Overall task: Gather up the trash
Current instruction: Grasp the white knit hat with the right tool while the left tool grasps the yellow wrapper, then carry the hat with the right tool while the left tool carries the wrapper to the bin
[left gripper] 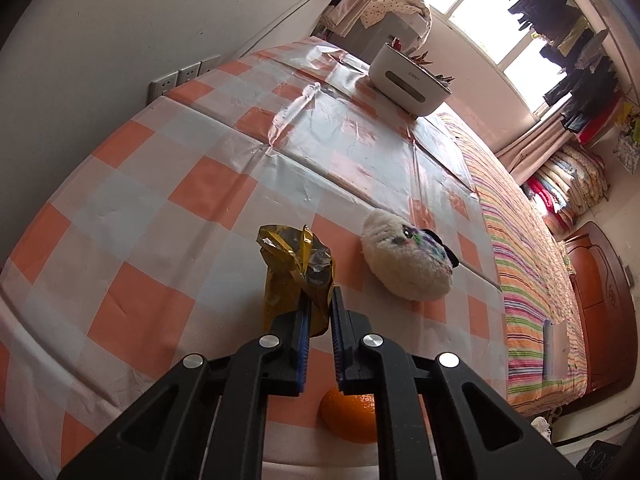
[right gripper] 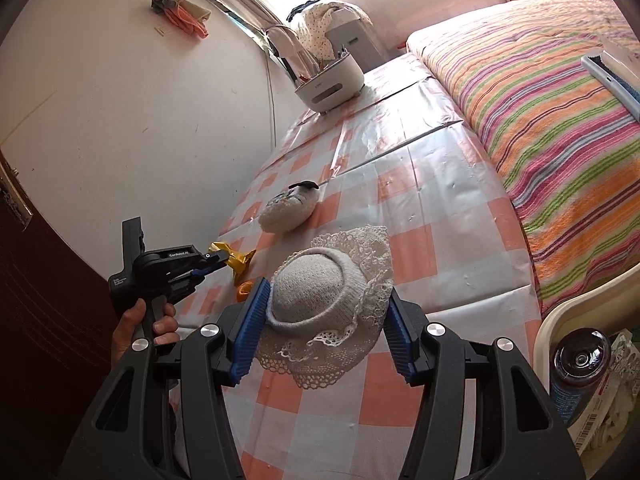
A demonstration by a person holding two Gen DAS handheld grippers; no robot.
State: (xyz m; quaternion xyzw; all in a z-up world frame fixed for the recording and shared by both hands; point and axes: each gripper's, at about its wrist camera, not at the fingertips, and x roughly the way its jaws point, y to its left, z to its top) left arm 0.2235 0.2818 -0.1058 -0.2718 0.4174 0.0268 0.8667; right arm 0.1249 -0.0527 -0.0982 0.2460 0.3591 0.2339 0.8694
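The left gripper (left gripper: 318, 304) is pinched shut on the yellow wrapper (left gripper: 294, 268) at the table's (left gripper: 168, 184) near-left – pickup done, binning next – while the right gripper (right gripper: 324, 328) hangs half-open, empty, over the hat (right gripper: 328, 300).

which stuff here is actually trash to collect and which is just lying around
Trash job:
yellow wrapper, pinched in the left gripper
possibly the orange peel, hard to tell

Just lying about:
plush toy
lace hat
white box
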